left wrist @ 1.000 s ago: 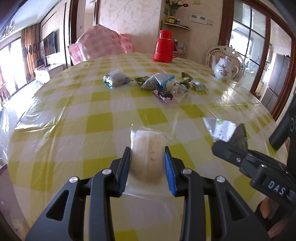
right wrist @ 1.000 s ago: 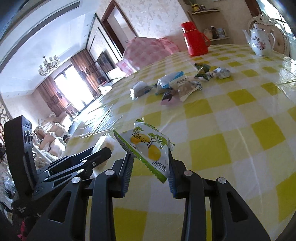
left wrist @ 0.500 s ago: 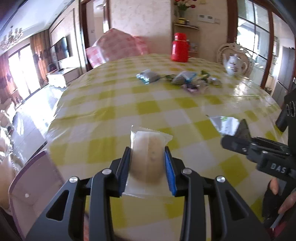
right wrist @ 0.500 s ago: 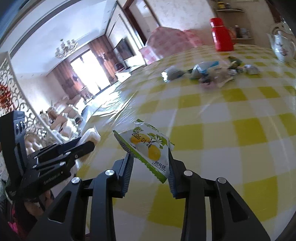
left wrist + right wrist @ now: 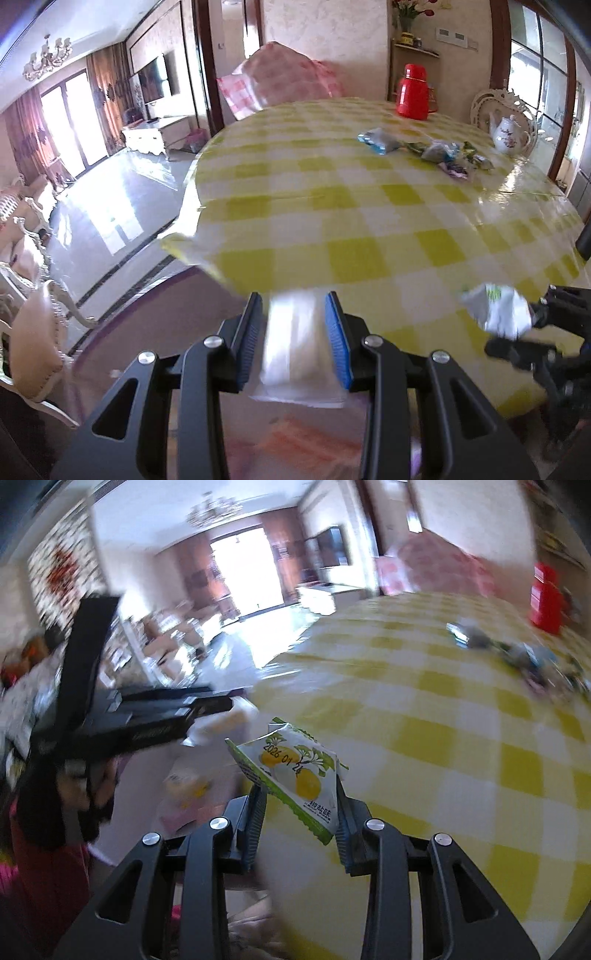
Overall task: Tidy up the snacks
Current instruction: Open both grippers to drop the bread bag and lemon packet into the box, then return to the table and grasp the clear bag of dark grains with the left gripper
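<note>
My left gripper (image 5: pixel 294 338) is clenched on a clear-wrapped pale snack (image 5: pixel 295 354), blurred, held at the near edge of the yellow-checked table (image 5: pixel 369 206). My right gripper (image 5: pixel 298 814) is clenched on a green-and-white lemon sachet (image 5: pixel 291 771), tilted, held over the table's near left edge (image 5: pixel 424 738). In the left wrist view, the right gripper with its sachet (image 5: pixel 496 312) shows at near right. The remaining snack pile (image 5: pixel 428 153) lies on the far right of the table, near a red thermos (image 5: pixel 413 92) and a white teapot (image 5: pixel 509 134).
</note>
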### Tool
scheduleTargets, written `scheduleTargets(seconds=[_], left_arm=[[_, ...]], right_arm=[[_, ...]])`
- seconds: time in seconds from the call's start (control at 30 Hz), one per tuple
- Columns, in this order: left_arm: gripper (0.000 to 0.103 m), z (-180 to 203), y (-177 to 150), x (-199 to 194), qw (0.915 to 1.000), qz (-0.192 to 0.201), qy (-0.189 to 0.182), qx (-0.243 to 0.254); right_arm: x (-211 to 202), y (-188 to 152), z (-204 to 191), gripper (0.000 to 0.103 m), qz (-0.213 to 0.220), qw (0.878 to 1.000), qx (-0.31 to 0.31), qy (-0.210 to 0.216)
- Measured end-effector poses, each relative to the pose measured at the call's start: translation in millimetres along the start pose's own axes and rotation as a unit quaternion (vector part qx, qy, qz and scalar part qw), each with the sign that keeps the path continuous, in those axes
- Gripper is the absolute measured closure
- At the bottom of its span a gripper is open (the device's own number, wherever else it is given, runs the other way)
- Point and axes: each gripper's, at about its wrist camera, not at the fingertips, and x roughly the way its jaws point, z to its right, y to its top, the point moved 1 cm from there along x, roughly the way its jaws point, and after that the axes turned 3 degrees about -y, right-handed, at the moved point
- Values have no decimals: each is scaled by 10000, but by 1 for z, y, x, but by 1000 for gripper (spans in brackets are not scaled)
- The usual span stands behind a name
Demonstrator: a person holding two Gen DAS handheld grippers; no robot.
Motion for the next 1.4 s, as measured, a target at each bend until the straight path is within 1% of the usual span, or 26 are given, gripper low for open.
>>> scheduleTargets(seconds=[0.13,0.23,0.3,0.33,0.37,0.4,0.43,0.5,0.57,0.67,0.77,0.83,0.87,0.9,0.93,0.97,1.07,1.13,1.17,1.23,1.27,1.3,1.33,1.4], left_arm=[[67,-34,-6,-8,9998,-51,147,-119],[66,-58,-11,-7,9988,-125,317,-339],[43,-73,-12,-9,9968,-89,495,-624],[19,-78,-12,-11,9958,-49,571,-714],[9,-83,-11,-14,9936,71,722,-870],[8,-87,-11,-17,9922,122,790,-956],[6,-90,-10,-18,9905,155,858,-1062],[5,-95,-10,-19,9878,191,963,-1210],[3,-96,-9,-20,9847,234,1132,-1302],[2,-92,-7,-23,9811,379,1285,-1396],[2,-80,-2,-24,9796,544,1215,-1507],[2,-67,2,-24,9792,589,1108,-1597],[2,-55,7,-23,9805,561,980,-1611],[2,-42,12,-21,9829,536,780,-1582],[2,-32,16,-19,9843,520,652,-1557],[2,-15,24,-15,9866,481,442,-1494],[2,40,54,-3,9906,360,-142,-1308],[2,71,78,8,9907,310,-421,-1256],[2,93,98,17,9891,337,-635,-1284],[2,119,121,34,9868,355,-806,-1360],[2,138,139,51,9858,409,-881,-1370],[2,149,147,64,9856,435,-929,-1348],[2,163,158,87,9852,405,-980,-1349],[2,179,168,123,9842,322,-1038,-1397]], right_arm=[[16,1,-42,68,-146,9982,-541,188],[32,-1,-67,68,-358,9952,-837,357],[44,-2,-82,67,-477,9923,-1018,517],[50,-2,-90,57,-498,9909,-1089,612],[53,-2,-93,34,-499,9902,-1123,667],[55,-3,-97,25,-474,9903,-1149,625],[57,-3,-98,22,-463,9909,-1159,502],[54,-4,-93,22,-472,9914,-1102,534],[47,-2,-81,22,-375,9940,-925,452],[29,3,-48,22,-205,9983,-463,300],[4,4,-2,22,-25,9999,164,-9],[-9,6,27,21,119,9985,477,-238],[-21,4,50,20,258,9959,719,-480],[-26,4,64,19,338,9939,856,-608],[-36,1,85,18,455,9900,1077,-793],[-43,-2,101,17,507,9865,1259,-919],[-55,-12,145,15,461,9754,1760,-1245],[-62,-18,175,15,397,9665,2023,-1526],[-62,-19,186,15,385,9629,2123,-1618],[-73,-27,212,15,384,9536,2395,-1785],[-76,-31,226,15,384,9484,2534,-1864],[-82,-35,240,15,402,9434,2659,-1942],[-87,-39,257,15,419,9352,2835,-2081],[-87,-44,285,15,377,9229,3103,-2250]])
